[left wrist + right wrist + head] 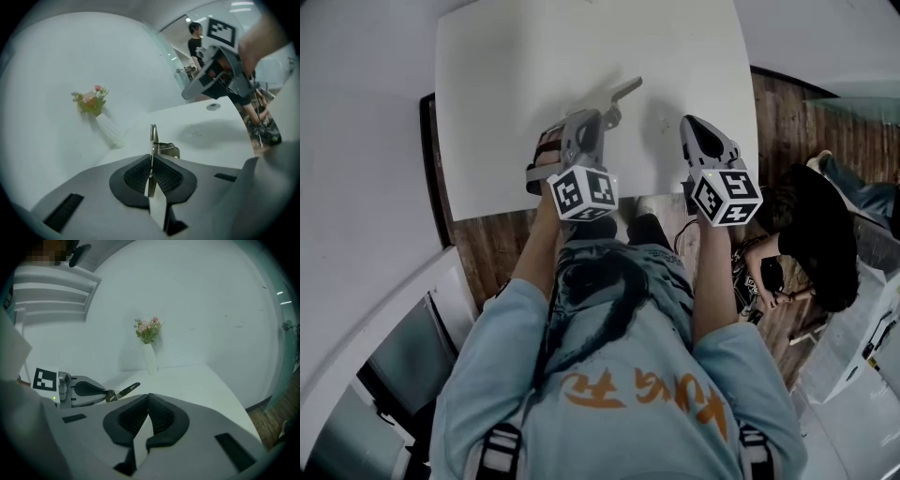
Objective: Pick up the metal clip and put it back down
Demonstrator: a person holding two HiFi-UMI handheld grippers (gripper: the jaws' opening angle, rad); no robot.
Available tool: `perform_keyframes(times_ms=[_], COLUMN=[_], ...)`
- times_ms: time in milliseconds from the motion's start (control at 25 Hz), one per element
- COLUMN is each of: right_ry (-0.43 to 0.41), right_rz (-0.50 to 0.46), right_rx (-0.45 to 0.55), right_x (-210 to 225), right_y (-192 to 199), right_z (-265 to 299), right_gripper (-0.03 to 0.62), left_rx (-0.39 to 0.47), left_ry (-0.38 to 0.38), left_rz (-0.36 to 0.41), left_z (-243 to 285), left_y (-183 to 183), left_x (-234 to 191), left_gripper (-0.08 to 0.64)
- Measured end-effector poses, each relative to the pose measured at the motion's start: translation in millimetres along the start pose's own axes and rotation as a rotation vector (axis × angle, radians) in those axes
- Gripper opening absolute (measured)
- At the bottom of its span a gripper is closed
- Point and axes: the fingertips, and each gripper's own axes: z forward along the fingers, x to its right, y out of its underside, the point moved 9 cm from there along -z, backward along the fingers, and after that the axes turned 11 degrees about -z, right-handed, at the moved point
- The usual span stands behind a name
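Note:
The metal clip point(622, 96) is a long silver spring clip, and my left gripper point(605, 117) is shut on its rear end. In the left gripper view the clip point(153, 140) stands on edge between the black pads point(136, 176), its tip pointing away over the white table point(506, 112). In the right gripper view the clip point(123, 391) sticks out of the left gripper point(105, 394) above the tabletop. My right gripper point(694, 127) hovers over the table's right side, shut with nothing between its pads point(161, 416).
A white ribbed vase with pink flowers point(149, 350) stands at the table's far edge against the wall. A person in black point(811, 244) sits on the wooden floor to the right of the table. The table's near edge point(534, 208) lies just under my hands.

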Motion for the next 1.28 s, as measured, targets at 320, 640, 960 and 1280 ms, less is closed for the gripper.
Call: perform_keyframes(times_ms=[320, 640, 960, 1280], right_ry=[0.044, 0.090, 0.093, 0.144], right_rz=[-0.022, -0.046, -0.059, -0.035], right_rx=[0.089, 0.174, 0.169, 0.112], right_x=[12.3, 29.5, 50.0, 85.3], right_y=[-29.6, -61.3, -69.7, -55.3], right_z=[-11.3, -21.8, -22.0, -35.1], right_gripper=[0.012, 0.012, 0.012, 0.012], left_rx=[0.167, 0.286, 0.307, 0.243], left_ry=[0.000, -0.007, 0.003, 0.037], left_rz=[-0.419, -0.640, -0.635, -0.561], left_z=[-14.6, -25.5, -9.7, 43.8], left_y=[-50.6, -89.2, -109.5, -118.7], left_x=[-36.3, -53.5, -58.4, -61.9], left_gripper=[0.038, 0.038, 0.038, 0.038])
